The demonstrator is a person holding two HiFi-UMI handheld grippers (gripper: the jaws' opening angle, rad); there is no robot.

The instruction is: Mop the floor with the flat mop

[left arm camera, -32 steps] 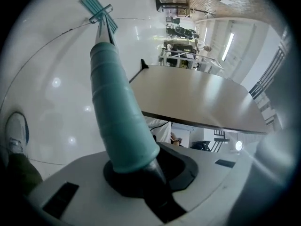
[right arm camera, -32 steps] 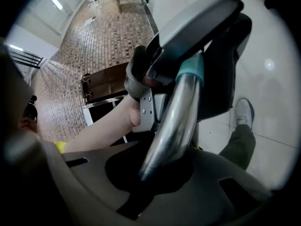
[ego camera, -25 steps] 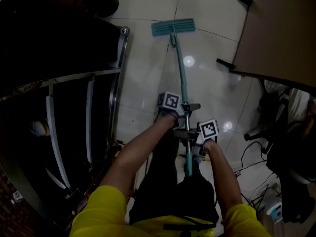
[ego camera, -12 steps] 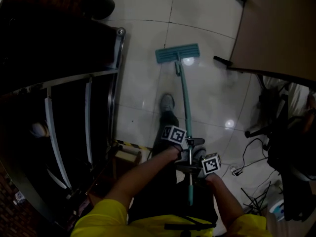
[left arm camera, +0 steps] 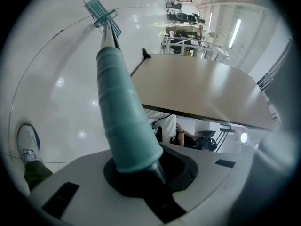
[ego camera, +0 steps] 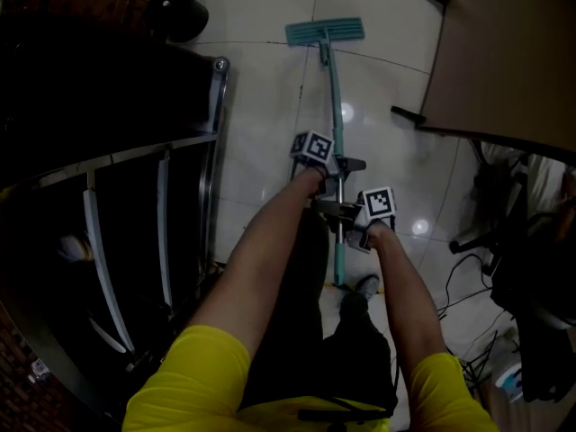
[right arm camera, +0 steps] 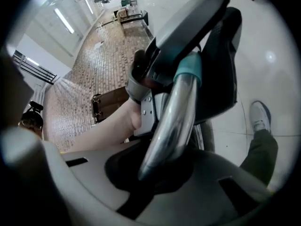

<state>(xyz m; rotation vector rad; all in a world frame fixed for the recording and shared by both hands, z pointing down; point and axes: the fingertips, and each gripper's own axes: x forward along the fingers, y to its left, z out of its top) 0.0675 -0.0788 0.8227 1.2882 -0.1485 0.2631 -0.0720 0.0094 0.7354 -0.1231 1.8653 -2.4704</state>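
The flat mop has a teal head (ego camera: 326, 31) lying flat on the white tiled floor (ego camera: 261, 106) far ahead of me, and a long teal and metal handle (ego camera: 336, 106) running back toward my body. My left gripper (ego camera: 337, 175) is shut on the handle, higher up toward the head. My right gripper (ego camera: 340, 212) is shut on the handle just behind it. In the left gripper view the teal grip (left arm camera: 120, 107) runs out from the jaws to the mop head (left arm camera: 99, 11). In the right gripper view the metal tube (right arm camera: 171, 121) sits between the jaws.
A dark metal-framed rack (ego camera: 135, 151) stands along the left. A brown table (ego camera: 504, 52) with black feet is at the upper right. Cables (ego camera: 459, 277) and a chair base lie at the right. My shoe (ego camera: 362, 288) rests on the tiles near the handle's end.
Half a second ago the mop was drawn back and the grippers were close to my body; now both arms are stretched forward and the mop head has slid farther away.
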